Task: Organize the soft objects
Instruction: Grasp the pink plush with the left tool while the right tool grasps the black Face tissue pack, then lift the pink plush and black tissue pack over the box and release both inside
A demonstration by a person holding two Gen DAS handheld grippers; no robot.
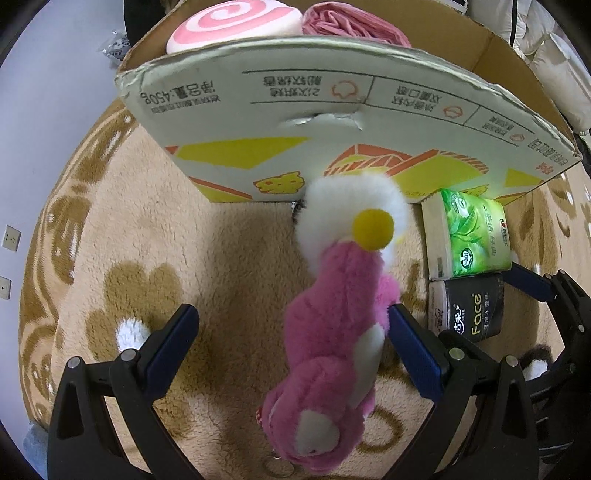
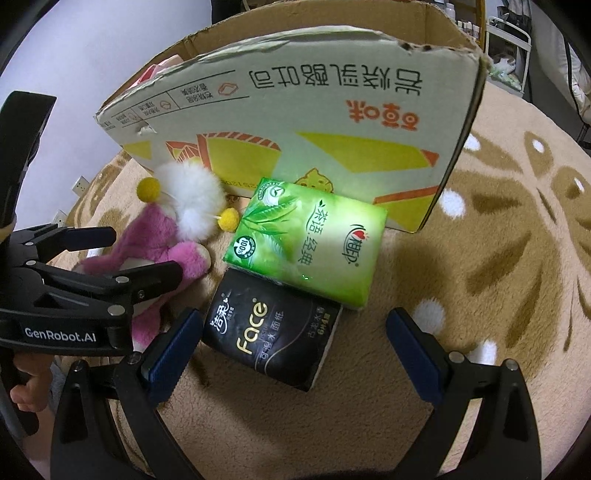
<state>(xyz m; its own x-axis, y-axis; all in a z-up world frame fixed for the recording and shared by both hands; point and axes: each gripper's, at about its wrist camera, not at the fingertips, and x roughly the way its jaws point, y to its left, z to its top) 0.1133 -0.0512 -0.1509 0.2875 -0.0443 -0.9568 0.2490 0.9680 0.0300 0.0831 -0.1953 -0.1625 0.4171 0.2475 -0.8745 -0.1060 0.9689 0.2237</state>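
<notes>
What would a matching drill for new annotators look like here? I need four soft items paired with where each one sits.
Items:
1 swirl cushion
2 pink plush toy
3 green tissue pack
4 black tissue pack

Places:
A between the left gripper fingers
B inside the cardboard box
C on the rug, nearest the right gripper
D on the rug, against the box

Pairs: 1-B, 2-A, 3-D, 4-C

pink plush toy point(image 2: 147, 258) half hidden behind left gripper point(image 2: 144, 251), keyring point(image 1: 279, 469) cut off
</notes>
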